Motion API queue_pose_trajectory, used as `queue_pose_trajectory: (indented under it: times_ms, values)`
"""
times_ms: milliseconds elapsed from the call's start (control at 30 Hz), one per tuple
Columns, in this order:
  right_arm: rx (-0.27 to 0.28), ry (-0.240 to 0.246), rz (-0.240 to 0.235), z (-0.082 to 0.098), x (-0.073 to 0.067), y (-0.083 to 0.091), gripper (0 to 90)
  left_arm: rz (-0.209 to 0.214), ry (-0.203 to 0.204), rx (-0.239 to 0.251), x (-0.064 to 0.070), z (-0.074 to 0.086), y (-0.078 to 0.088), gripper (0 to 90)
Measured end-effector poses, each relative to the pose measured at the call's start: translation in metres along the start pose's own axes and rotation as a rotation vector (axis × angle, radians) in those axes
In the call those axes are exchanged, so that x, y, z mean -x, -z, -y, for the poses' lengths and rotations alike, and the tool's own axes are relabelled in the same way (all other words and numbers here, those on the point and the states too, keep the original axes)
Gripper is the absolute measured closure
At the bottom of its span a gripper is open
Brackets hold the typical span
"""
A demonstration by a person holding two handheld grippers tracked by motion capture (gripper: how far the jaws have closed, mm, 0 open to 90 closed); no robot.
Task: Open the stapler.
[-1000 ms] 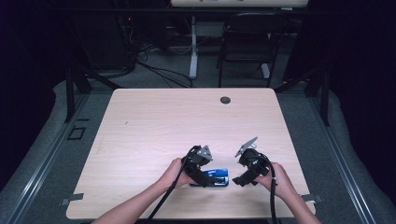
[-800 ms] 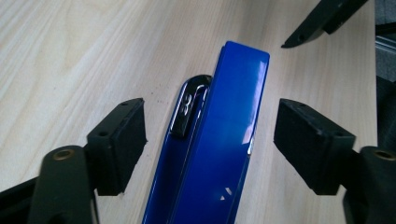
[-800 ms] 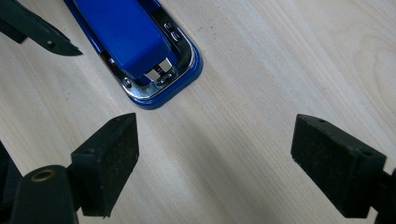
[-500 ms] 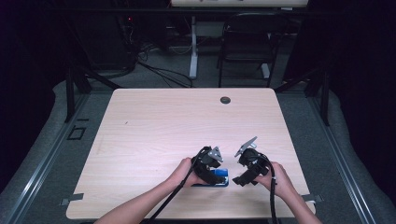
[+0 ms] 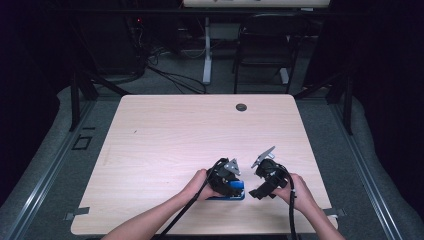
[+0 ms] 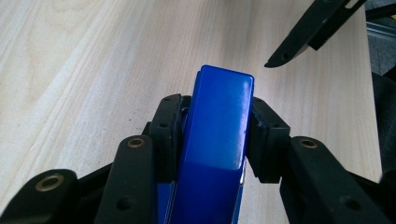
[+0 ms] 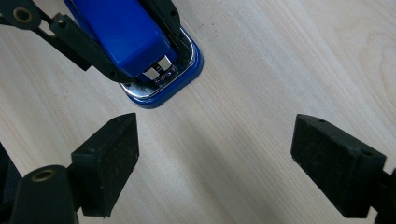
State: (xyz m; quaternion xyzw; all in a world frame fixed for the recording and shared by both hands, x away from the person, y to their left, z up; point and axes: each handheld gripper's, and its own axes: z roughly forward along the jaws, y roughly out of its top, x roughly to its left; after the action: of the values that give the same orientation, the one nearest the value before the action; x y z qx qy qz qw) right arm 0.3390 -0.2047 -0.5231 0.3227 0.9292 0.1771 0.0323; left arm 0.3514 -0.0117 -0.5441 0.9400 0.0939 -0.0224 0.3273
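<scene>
While the stapler (image 6: 219,135) sits on the table (image 5: 165,135) at its 6 o'clock edge, the left gripper (image 6: 215,135) has just been closing and now squeezes it. The right gripper (image 7: 215,172) waits wide open at the stapler's 3 o'clock. Grabbing looks done; lifting is left.

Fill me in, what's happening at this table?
A person works two handheld grippers over a blue stapler near the table's front edge. The left gripper has just been closing, and its pads now press the stapler's sides. The right gripper waits beside it, jaws wide open with nothing between them.
</scene>
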Motion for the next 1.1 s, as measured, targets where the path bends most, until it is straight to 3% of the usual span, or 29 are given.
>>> queue_pose_trajectory:
  times_ms: [533,700,1100]
  values:
    - [0.014,-0.01,0.014,0.001,0.001,0.003,15.0,0.009,-0.059,0.038,0.001,0.0,0.015,62.7]
    - [0.051,-0.032,0.015,0.0,-0.002,0.004,15.1,0.011,-0.071,0.043,0.001,0.0,0.02,63.1]
    - [0.026,-0.026,0.025,-0.001,0.002,0.003,15.4,0.009,-0.094,0.048,0.001,-0.001,0.027,64.4]
